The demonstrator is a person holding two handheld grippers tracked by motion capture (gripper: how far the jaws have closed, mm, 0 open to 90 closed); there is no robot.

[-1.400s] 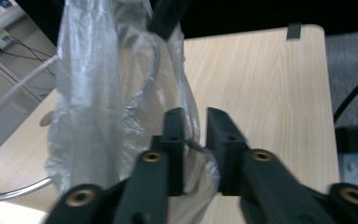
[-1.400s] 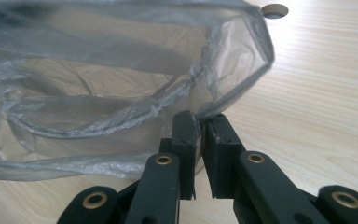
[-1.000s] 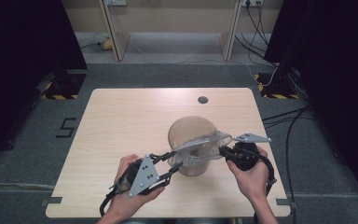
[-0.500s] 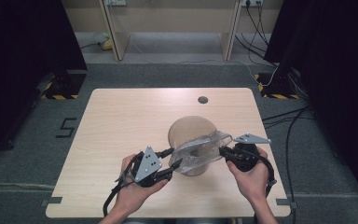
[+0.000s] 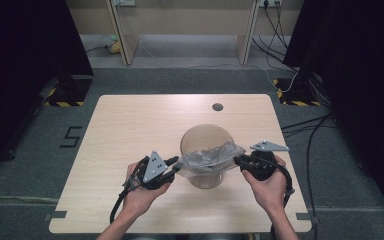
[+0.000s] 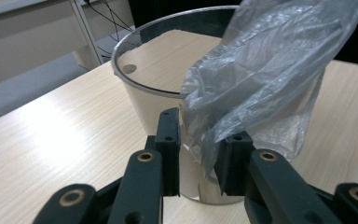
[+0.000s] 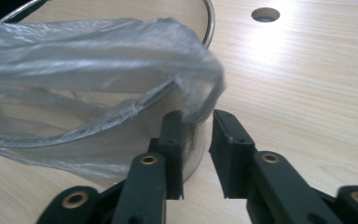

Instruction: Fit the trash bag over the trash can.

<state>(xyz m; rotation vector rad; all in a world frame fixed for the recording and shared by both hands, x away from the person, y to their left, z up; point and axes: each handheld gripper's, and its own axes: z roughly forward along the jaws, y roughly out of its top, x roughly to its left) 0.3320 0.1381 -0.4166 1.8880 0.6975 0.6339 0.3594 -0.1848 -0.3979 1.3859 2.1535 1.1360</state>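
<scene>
A clear round bin [image 5: 205, 142] stands on the wooden table [image 5: 130, 125], and a thin clear plastic bag [image 5: 210, 157] lies crumpled across its near rim. My left gripper [image 5: 176, 167] is at the bin's left side. Its jaws have just been closing, and in the left gripper view [image 6: 196, 140] a fold of the bag [image 6: 261, 70] hangs in the gap, not pinched. My right gripper [image 5: 237, 161] is at the bin's right side. Its jaws have just been opening; in the right gripper view [image 7: 196, 123] the bag's edge [image 7: 98, 60] sits loose between them.
A round cable hole [image 5: 217, 106] lies in the table behind the bin. Cables trail from both grippers towards the table's near edge. Dark curtains and floor cables surround the table.
My left gripper has moved closer to the bin's left side and a little lower. The right hand has stayed in place, and the bag edge at its jaws now hangs loose.
</scene>
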